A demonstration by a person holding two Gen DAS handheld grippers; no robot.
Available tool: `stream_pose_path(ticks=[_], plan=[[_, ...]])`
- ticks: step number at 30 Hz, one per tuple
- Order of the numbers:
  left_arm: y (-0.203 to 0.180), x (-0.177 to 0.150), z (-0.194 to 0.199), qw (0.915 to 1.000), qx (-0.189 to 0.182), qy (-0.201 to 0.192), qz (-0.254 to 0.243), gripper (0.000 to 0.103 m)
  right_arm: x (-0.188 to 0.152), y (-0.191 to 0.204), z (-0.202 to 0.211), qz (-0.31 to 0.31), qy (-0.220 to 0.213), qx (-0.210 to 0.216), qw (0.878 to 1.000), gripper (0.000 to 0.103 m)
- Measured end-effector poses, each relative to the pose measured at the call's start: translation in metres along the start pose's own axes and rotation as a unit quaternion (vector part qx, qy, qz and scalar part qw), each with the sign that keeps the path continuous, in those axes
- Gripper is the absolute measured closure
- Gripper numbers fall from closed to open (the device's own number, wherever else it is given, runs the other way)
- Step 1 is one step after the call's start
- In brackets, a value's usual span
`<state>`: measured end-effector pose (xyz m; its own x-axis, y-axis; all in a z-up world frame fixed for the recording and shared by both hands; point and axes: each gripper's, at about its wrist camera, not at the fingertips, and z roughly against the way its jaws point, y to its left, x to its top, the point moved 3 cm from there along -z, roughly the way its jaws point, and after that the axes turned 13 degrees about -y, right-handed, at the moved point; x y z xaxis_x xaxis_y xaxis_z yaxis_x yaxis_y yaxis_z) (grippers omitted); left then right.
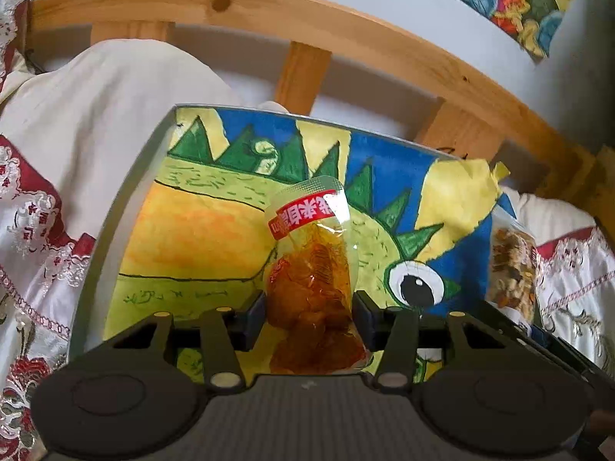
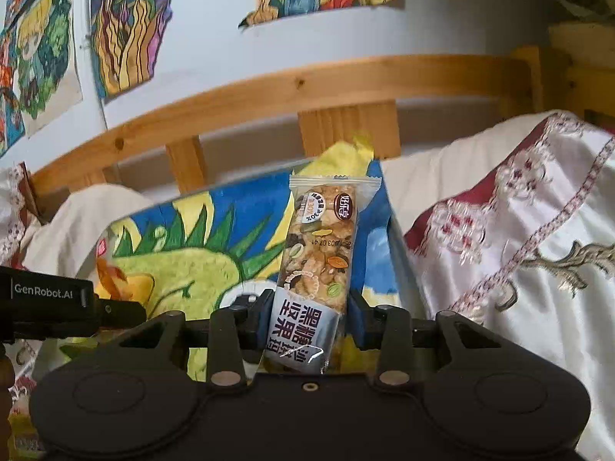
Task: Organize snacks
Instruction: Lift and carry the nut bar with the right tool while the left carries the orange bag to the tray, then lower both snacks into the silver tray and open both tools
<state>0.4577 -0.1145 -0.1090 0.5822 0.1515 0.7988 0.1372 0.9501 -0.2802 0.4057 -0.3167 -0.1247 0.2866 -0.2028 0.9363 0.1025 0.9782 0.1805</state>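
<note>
Wrist views: two snack packets [image 1: 313,276], gripped.

- Orange snack pouch [image 1: 313,288] between my left gripper [image 1: 309,317] pads, over the painted board [image 1: 200,230].
- Nut bar [image 2: 321,269] upright in my right gripper [image 2: 311,317]; wooden rail [image 2: 269,92] behind.

The setting is a bed. A light pine headboard [image 2: 307,88] with a curved top rail and upright slats stands against a plain white wall [image 2: 461,27]. Several colourful hand-painted pictures [image 2: 127,27] are fixed to that wall, edges uneven. White satin bedding [image 2: 519,230] with dark red and silver embroidery lies rumpled to both sides. A cream pillow [image 1: 115,107] rests against the headboard. A painted board showing a green spiked dinosaur [image 1: 215,207] lies on the bed. Lighting is soft daylight.
</note>
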Motion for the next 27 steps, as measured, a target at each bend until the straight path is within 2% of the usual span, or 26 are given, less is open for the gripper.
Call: stream_pose_path(ticks=[10, 13, 17, 19, 27], plan=[[-0.012, -0.007, -0.001, 0.9997, 0.018, 0.006, -0.018, 0.046, -0.011, 0.01, -0.004, 0.014, 0.015, 0.009, 1.0, 0.061], [-0.014, -0.007, 0.0, 0.9994, 0.025, 0.009, -0.023, 0.044, -0.011, 0.011, -0.002, 0.017, 0.012, 0.011, 1.0, 0.058], [-0.013, -0.004, 0.007, 0.9993, 0.03, 0.017, -0.018, 0.034, -0.007, 0.014, 0.003, 0.019, 0.006, 0.018, 1.0, 0.042], [-0.012, -0.001, 0.018, 0.9992, 0.036, 0.011, -0.011, 0.02, -0.004, 0.016, 0.009, 0.017, -0.001, 0.023, 1.0, 0.034], [-0.004, 0.017, 0.078, 0.9979, 0.049, -0.043, -0.001, 0.006, 0.029, 0.035, 0.046, 0.025, -0.034, 0.039, 0.998, 0.003]])
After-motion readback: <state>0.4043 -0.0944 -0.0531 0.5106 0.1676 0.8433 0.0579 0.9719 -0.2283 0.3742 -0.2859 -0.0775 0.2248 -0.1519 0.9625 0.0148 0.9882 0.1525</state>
